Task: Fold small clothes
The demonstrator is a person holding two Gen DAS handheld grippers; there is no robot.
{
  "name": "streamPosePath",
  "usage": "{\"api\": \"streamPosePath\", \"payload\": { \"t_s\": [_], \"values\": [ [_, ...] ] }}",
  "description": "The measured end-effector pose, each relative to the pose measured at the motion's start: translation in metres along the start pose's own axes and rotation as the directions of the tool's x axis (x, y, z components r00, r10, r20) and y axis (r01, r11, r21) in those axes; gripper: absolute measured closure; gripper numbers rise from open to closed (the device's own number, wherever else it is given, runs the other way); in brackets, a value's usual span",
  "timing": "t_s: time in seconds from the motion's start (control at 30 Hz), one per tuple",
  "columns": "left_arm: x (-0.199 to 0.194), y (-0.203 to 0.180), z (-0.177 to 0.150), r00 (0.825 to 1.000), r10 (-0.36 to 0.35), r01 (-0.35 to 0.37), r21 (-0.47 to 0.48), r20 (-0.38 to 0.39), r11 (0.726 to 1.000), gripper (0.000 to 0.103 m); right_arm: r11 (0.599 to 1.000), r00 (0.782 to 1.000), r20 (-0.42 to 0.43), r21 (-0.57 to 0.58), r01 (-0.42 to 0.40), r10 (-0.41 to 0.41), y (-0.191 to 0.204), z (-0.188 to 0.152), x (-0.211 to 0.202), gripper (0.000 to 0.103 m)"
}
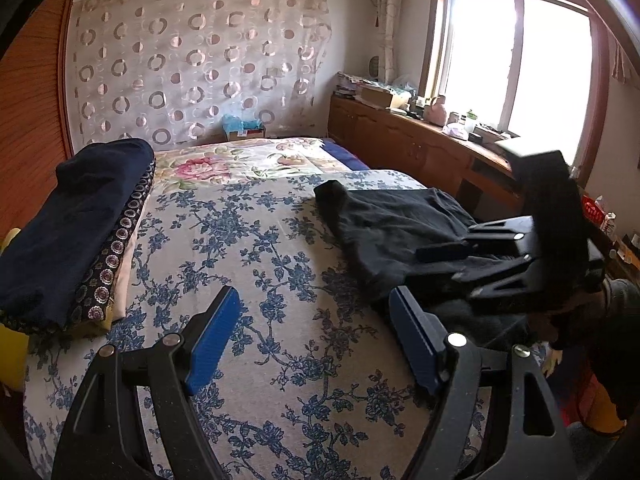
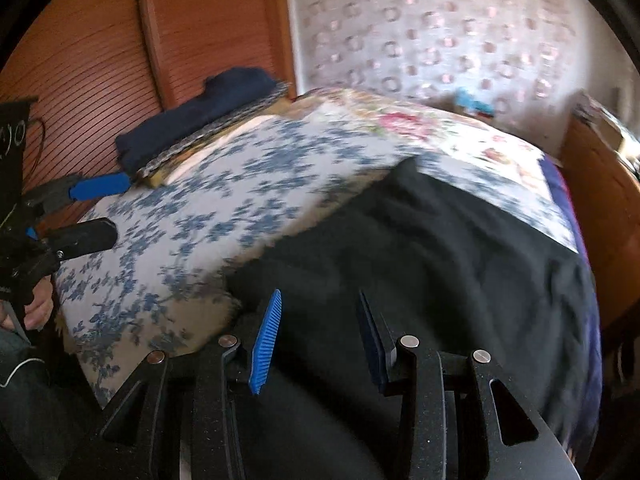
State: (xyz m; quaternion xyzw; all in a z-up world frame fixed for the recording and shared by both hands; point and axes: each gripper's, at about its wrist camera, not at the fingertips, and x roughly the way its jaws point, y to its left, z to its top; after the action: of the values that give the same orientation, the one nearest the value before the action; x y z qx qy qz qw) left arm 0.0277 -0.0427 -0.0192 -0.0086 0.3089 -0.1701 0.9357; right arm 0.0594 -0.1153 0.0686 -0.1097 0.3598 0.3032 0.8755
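A: Presently, what step is in hand?

B: In my judgement, the approach to a fresh garment. The black garment [image 2: 420, 248] lies unfolded and rumpled on the right side of the bed, over the blue floral sheet [image 1: 248, 280], and neither tool has hold of it.

A: State of the tongs, nearest first.

B: The left gripper [image 1: 316, 340] is spread wide, nothing between its blue pads [image 1: 212, 340]; it hangs over bare sheet, just left of the garment's near edge. The right gripper [image 2: 316, 336] is released as well, moderately parted, directly above the near part of the black cloth. Whether its tips touch the fabric I cannot tell; the right wrist view is blurred.

A: What does the next move call for?

B: Probably each tool closing on a near corner or hem, then drawing the cloth flat before any fold is made. The fabric looks limp and creased, so a shallow pinch may gather only one layer.

A: Further back?

B: A stack of folded clothes [image 1: 80, 232], a dark navy piece uppermost, lies along the left edge of the bed beside the wooden wardrobe [image 2: 100, 52]. Beyond it, a rose-print quilt [image 1: 240, 160], a circle-patterned curtain [image 1: 192, 60], and a wooden cabinet [image 1: 400, 140] under the window [image 1: 520, 68].
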Motion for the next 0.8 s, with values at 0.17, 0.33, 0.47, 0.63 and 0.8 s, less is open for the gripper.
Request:
{"api": "streamPosePath", "payload": {
  "t_s": [0.17,0.33,0.47,0.63,0.8],
  "values": [
    [0.001,0.002,0.000,1.000,-0.002,0.002,-0.009,-0.002,1.000,0.025,0.997,0.998,-0.041,-0.053,-0.056,0.054,0.010,0.006,0.031,0.063],
    [0.002,0.003,-0.002,1.000,-0.008,0.008,-0.010,-0.008,1.000,0.025,0.994,0.994,-0.108,-0.104,-0.042,0.031,0.020,0.018,0.062,0.057],
    [0.003,0.003,-0.004,1.000,-0.010,0.010,-0.012,-0.012,1.000,0.025,0.990,0.991,-0.132,-0.142,-0.021,0.003,0.023,0.021,0.078,0.053],
    [0.003,0.001,-0.005,1.000,-0.013,0.013,-0.009,-0.016,1.000,0.025,0.985,0.992,-0.121,-0.173,0.008,-0.029,0.033,0.021,0.079,0.053],
    [0.003,0.000,-0.005,1.000,-0.014,0.013,-0.010,-0.017,1.000,0.025,0.991,0.993,-0.113,-0.137,0.004,-0.019,0.033,0.021,0.079,0.054]
  ]
}}
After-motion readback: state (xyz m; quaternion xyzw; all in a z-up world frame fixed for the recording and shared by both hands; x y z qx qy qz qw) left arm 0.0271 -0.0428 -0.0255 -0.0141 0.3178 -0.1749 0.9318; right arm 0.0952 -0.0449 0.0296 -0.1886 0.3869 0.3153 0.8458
